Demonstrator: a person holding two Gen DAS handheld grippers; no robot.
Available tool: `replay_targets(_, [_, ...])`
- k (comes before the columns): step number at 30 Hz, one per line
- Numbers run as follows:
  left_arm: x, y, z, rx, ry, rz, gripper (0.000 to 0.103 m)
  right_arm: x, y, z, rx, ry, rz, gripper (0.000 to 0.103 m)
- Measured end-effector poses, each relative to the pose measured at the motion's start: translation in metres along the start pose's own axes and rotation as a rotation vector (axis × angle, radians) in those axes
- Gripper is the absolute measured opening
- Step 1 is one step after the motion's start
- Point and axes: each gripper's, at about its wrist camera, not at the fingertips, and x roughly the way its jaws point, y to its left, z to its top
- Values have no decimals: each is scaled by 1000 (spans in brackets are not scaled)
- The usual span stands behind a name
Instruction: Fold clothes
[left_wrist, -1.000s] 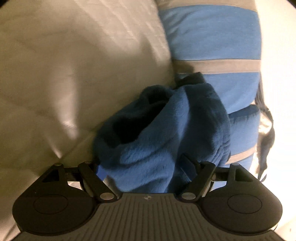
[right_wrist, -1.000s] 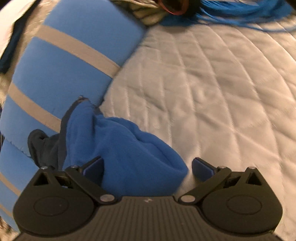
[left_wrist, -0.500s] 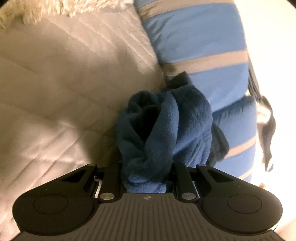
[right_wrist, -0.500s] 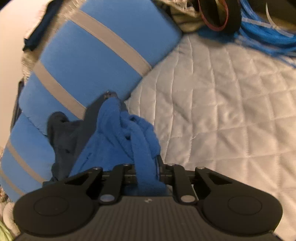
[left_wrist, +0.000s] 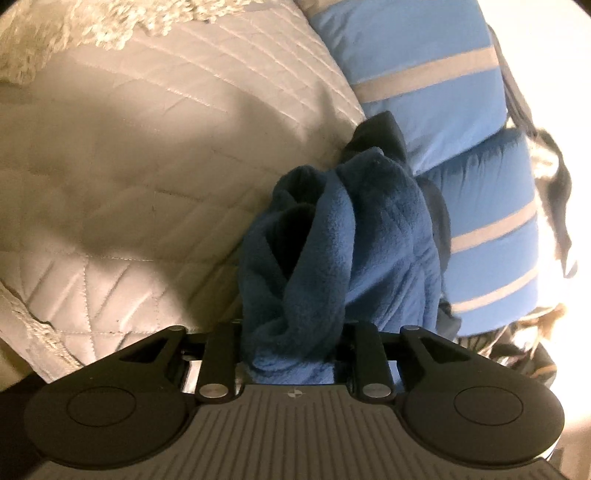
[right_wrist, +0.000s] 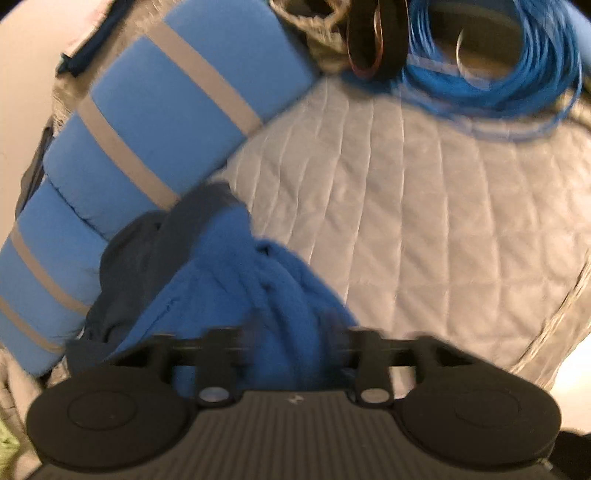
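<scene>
Each camera sits just behind its own tongs and looks forward and downward along them at very close range. The left wrist view faces a bunched dark blue fleece garment (left_wrist: 332, 251) directly ahead, a blue bolster with grey stripes (left_wrist: 436, 85) ahead to the right, and a pale quilted bedcover (left_wrist: 129, 166) to the left. The right wrist view, slightly blurred, shares all three: fleece (right_wrist: 258, 295) ahead, bolster (right_wrist: 155, 129) left, bedcover (right_wrist: 424, 221) right.

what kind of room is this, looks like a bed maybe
Probably a bedroom, on a bed: a white quilted bedspread covers the surface, a blue pillow with grey stripes lies along its edge, and the bunched blue fleece garment rests on it.
</scene>
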Motion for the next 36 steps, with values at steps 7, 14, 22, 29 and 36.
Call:
replay_targets(7, [-70,-41,-22,288,-218,65,66,-33,24,9,-215,-171,4,103])
replay_targets(14, [-69,-91,-2,770,-386,42,72,-21,60,25,-383,-288,83,103])
replay_targets(22, [14,-122,39,925,-123,-75,72,36,70,51,-344,-351,109,103])
replay_targets(29, [82,-159,19,1224,234,-72,72,59,66,51,-341,-241,126,103])
replay_targets(36, [100,-156,18,1284,301,-42,37,63,63,52,-364,-211,132,103])
